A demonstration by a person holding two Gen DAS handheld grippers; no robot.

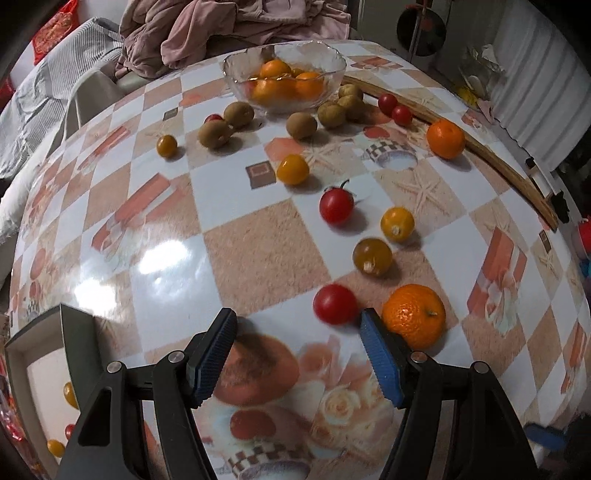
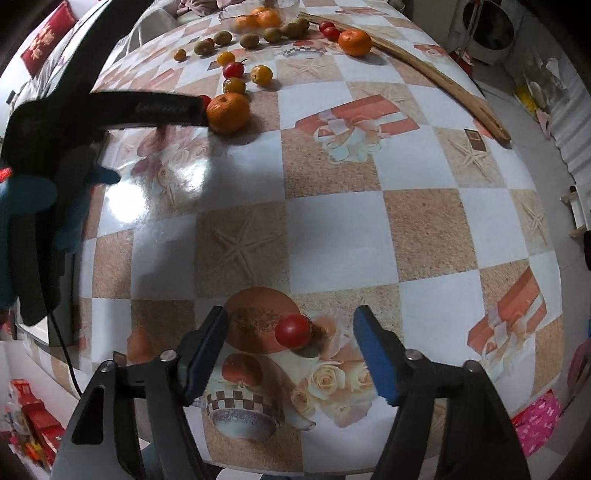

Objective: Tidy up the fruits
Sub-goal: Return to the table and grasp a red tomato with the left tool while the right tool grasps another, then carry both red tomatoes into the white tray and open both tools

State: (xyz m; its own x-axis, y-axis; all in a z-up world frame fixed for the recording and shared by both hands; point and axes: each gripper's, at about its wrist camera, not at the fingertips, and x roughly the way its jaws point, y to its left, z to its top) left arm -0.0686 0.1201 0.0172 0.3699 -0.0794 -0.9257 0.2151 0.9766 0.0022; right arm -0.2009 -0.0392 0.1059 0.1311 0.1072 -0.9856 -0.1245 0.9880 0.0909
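Observation:
In the left wrist view my left gripper [image 1: 299,354] stands open just above the table. A red cherry tomato [image 1: 335,303] lies just past its fingertips, and a mandarin [image 1: 413,315] sits against the outside of the right finger. More red and yellow cherry tomatoes [image 1: 397,223], kiwis [image 1: 301,125] and another mandarin [image 1: 445,138] are scattered beyond. A glass bowl [image 1: 340,62] at the back holds mandarins. In the right wrist view my right gripper [image 2: 290,350] is open around a lone red cherry tomato [image 2: 292,331], with its pads clear of it.
A grey open box [image 1: 74,332] at the near left edge holds a few small tomatoes. A wooden stick [image 1: 498,155] lies along the table's right rim. Crumpled clothes [image 1: 229,26] lie behind the bowl. The left tool's black arm [image 2: 147,109] crosses the right view's upper left.

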